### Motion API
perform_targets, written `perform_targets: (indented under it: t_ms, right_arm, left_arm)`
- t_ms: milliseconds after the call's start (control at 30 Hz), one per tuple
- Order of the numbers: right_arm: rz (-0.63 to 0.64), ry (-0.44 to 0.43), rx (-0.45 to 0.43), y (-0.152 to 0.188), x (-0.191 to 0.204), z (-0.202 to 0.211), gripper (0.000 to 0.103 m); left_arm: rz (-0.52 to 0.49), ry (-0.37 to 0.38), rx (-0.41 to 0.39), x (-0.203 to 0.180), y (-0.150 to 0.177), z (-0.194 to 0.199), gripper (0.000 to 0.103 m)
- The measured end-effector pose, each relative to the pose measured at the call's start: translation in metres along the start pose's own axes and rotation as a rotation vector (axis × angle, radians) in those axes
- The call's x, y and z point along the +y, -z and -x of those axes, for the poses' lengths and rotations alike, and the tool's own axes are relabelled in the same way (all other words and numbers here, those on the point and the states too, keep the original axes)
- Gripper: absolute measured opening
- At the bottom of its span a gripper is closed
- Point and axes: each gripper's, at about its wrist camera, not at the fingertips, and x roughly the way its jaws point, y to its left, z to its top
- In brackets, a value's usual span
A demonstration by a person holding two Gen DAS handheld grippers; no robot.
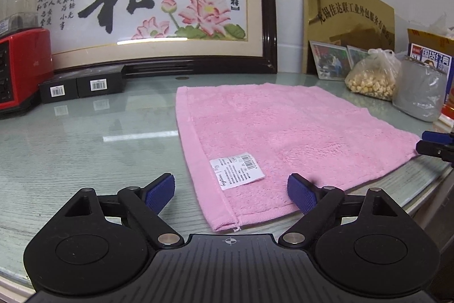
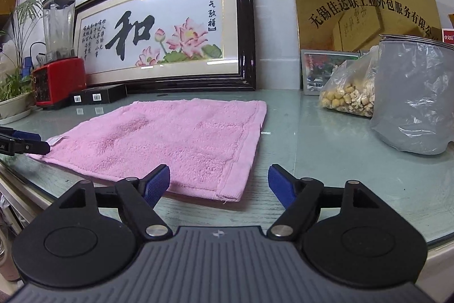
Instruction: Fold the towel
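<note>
Hovering wide-open: left claw (image 1: pixel 231 193), right claw (image 2: pixel 219 183), near towel (image 1: pixel 283 132).

Left wrist view: low over glass table (image 1: pixel 85 138), near the pink towel (image 1: pixel 283 132)'s near-left corner, facing the framed picture (image 1: pixel 159 4) at 12 o'clock. Right wrist view: same height, near-right corner, picture (image 2: pixel 170 30) at 11 o'clock. Both share towel (image 2: pixel 176 138), picture, blender (image 2: pixel 56 53).

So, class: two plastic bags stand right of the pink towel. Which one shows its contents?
The clear plastic bag of pale yellow chunks, nearer the towel. The grey plastic bag beside it is opaque.
</note>
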Motion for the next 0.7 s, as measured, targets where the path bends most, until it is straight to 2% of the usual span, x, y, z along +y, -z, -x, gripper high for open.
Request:
perform_targets:
  t_ms: [167,367,700]
  right_arm:
    - [-0.004,-0.003,-0.004,0.002,0.001,-0.004,0.077]
    - [-0.006,-0.004,-0.014,0.005,0.001,-0.007,0.065]
    - [-0.003,0.003,-0.044,0.011,0.002,-0.008,0.066]
  left_arm:
    - [-0.024,0.002,-0.018,-0.008,0.003,-0.001,0.088]
    - [-0.032,0.012,-0.038,-0.014,0.006,0.003,0.087]
    - [-0.012,-0.020,-0.054,-0.018,0.015,0.010,0.087]
